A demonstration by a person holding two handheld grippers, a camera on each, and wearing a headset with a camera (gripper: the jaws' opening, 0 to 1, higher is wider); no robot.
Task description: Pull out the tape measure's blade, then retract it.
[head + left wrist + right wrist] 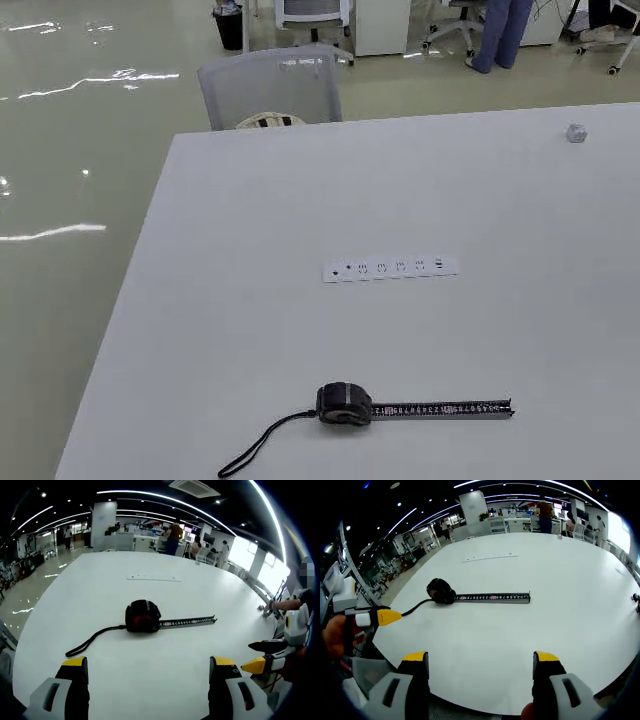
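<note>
Black tape measure (345, 404), blade (440, 409) out, print illegible; left claw (148, 662), right claw (480, 656) wide.

A white surface (250, 300) holds a socket strip (390, 268) mid-way and a small grey lump (575, 133) far right. A grey chair (268, 85) stands at its far edge.

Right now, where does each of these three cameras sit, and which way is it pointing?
Head view: on the person's headset, looking down across the table at the tape measure.
Left gripper view: rides the left gripper, facing the tape measure between its open jaws; the right gripper shows at right.
Right gripper view: rides the right gripper, same target; a hand holds the left gripper at left.
Shared: the tape measure, blade pulled out.
</note>
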